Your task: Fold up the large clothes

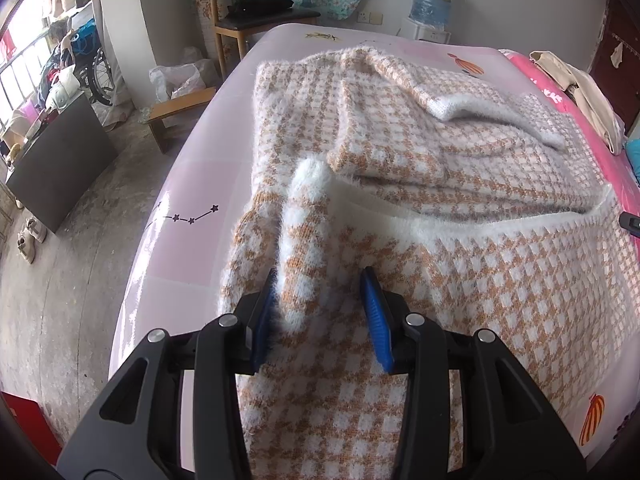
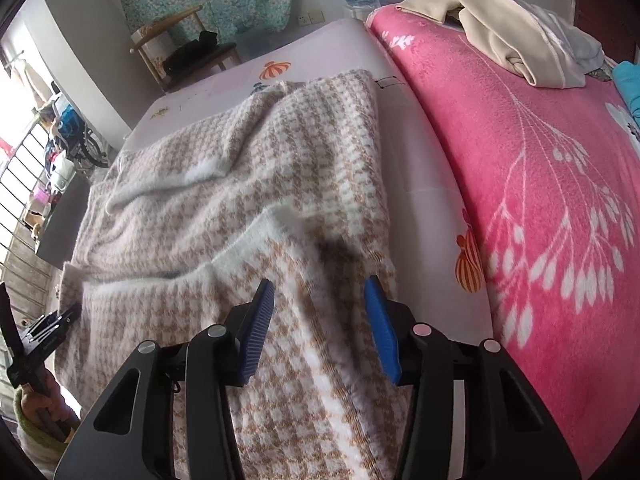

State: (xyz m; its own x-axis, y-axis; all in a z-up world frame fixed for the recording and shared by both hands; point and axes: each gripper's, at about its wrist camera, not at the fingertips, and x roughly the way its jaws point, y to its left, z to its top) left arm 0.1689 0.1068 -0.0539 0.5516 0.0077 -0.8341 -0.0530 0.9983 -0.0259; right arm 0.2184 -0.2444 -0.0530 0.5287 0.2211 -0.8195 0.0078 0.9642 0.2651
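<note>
- While the houndstooth cardigan [image 1: 460, 184] is lying spread on the pale pink sheet [image 1: 192, 184] of the bed, both tools are hovering over its near end, so the step in hand looks like taking hold for the next fold.
- The left gripper [image 1: 320, 308] is standing with its jaws wide apart, nothing pinched; a raised fold of the knit with a white fuzzy edge is rising between the blue pads [image 1: 376, 320], close to the left one.
- The right gripper [image 2: 320, 312] is likewise gaping wide above the cardigan's right edge, holding nothing.
- One sleeve [image 1: 448, 92] is already lying folded across the body, its white cuff pointing toward the pink blanket [image 2: 540, 200].
- To do this well, I would judge that each tool should be closing on the full thickness at a corner of the near hem, not just on the loose fuzz, since the fluffy knit will likely slip.
- Both ends should be lifting together and level, so the folded sleeve is not dragged out of place.
- The beige garment [image 2: 500, 32] heaped on the blanket is sitting well apart and needs no attention.
</note>
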